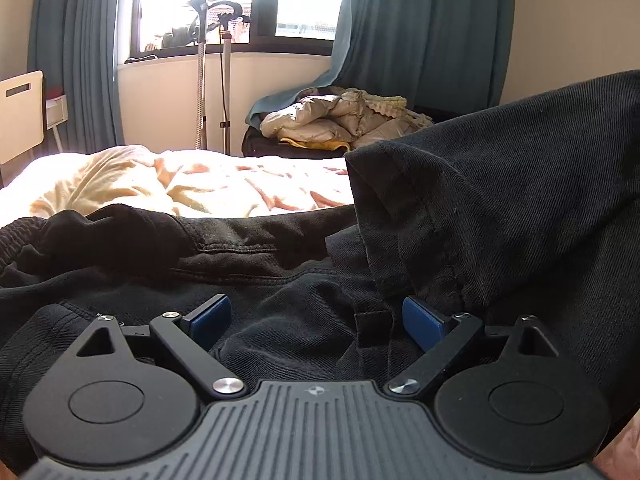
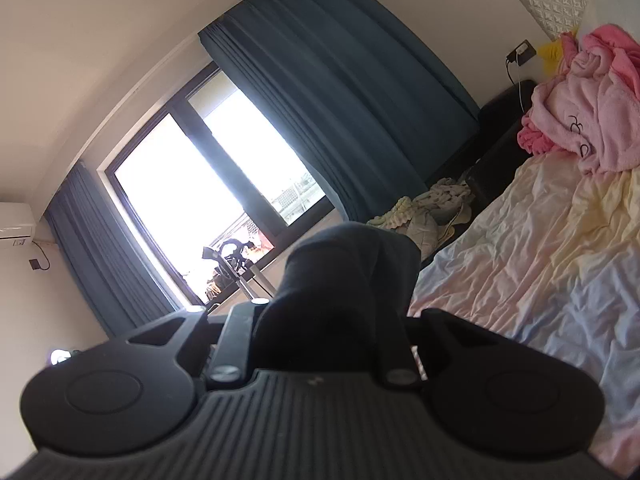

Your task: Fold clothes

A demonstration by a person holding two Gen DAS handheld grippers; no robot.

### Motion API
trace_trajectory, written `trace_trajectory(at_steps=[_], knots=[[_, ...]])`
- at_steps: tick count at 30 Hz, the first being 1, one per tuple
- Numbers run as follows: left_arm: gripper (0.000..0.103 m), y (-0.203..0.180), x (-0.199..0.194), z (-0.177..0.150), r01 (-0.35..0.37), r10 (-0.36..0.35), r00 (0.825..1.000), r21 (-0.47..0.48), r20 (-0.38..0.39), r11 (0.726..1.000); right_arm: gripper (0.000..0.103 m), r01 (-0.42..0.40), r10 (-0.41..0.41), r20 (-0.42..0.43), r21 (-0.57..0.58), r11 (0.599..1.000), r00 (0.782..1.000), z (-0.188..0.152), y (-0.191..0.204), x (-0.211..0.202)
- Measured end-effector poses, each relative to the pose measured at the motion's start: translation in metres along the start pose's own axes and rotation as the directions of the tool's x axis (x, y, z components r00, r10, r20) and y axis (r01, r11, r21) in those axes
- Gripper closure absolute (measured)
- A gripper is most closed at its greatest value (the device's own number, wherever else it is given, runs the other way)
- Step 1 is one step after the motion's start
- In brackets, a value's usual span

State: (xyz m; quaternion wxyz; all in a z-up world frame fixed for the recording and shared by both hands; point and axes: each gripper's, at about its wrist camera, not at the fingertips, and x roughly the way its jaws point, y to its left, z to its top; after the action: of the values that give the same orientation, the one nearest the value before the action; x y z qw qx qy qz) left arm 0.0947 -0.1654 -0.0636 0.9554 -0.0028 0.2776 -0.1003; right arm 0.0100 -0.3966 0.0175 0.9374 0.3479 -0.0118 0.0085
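Black denim-like cloth, a dark garment [image 1: 256, 256], lies spread on the bed [image 1: 200, 184] just beyond the left claw [image 1: 318, 320], its waistband seam running left to right across that view. The left claw stands wide, blue pads [image 1: 422, 322] bare, hovering over the fabric; a raised flap of the same garment [image 1: 500, 184] rises at its right. The right claw [image 2: 332, 320] has a bunch of this dark cloth [image 2: 348, 276] between its fingers and lifted clear of the bed, so the right hand seems the one carrying the fold. Only the right view shows the pink clothing [image 2: 580, 120] at the far end of the bed; only the left view shows the garment's flat part.
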Motion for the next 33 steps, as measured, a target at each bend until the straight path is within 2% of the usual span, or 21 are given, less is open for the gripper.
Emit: trace_trajectory(at_steps=[5, 10, 12, 17, 20, 23, 27, 29, 33], knots=[[0.009, -0.016, 0.017, -0.005, 0.052, -0.050, 0.997, 0.046, -0.055, 0.998, 0.083, 0.031, -0.026, 0.060, -0.083, 0.996, 0.998, 0.018, -0.006, -0.008], [0.009, -0.022, 0.032, -0.008, 0.096, -0.085, 0.990, 0.096, -0.115, 0.991, 0.082, 0.014, -0.007, 0.042, -0.181, 0.983, 0.999, 0.003, -0.003, 0.002], [0.009, 0.000, 0.019, -0.002, 0.109, -0.096, 0.990, 0.130, -0.102, 0.985, 0.082, -0.008, 0.015, 0.033, -0.212, 0.977, 0.999, -0.005, 0.003, 0.008], [0.009, 0.072, -0.040, 0.019, 0.016, -0.017, 1.000, 0.175, 0.002, 0.984, 0.081, -0.031, 0.034, 0.004, -0.315, 0.948, 0.999, -0.026, 0.029, 0.018], [0.009, 0.113, -0.075, 0.022, -0.051, 0.045, 0.998, 0.146, 0.045, 0.988, 0.080, -0.039, 0.036, -0.015, -0.396, 0.917, 0.999, -0.040, 0.045, 0.024], [0.008, 0.157, -0.109, 0.017, -0.093, 0.087, 0.993, 0.059, 0.084, 0.994, 0.080, -0.047, 0.034, -0.036, -0.455, 0.889, 0.999, -0.052, 0.069, 0.031], [0.008, 0.207, -0.139, 0.012, -0.104, 0.112, 0.987, -0.079, 0.111, 0.991, 0.080, -0.071, 0.043, -0.064, -0.555, 0.829, 0.997, -0.082, 0.109, 0.039], [0.008, 0.224, -0.146, 0.015, -0.129, 0.150, 0.977, -0.137, 0.154, 0.982, 0.080, -0.088, 0.046, -0.083, -0.605, 0.791, 0.995, -0.101, 0.132, 0.045], [0.008, 0.249, -0.162, 0.021, -0.125, 0.177, 0.953, -0.211, 0.246, 0.969, 0.080, -0.129, 0.043, -0.144, -0.666, 0.734, 0.989, -0.158, 0.181, 0.066]])
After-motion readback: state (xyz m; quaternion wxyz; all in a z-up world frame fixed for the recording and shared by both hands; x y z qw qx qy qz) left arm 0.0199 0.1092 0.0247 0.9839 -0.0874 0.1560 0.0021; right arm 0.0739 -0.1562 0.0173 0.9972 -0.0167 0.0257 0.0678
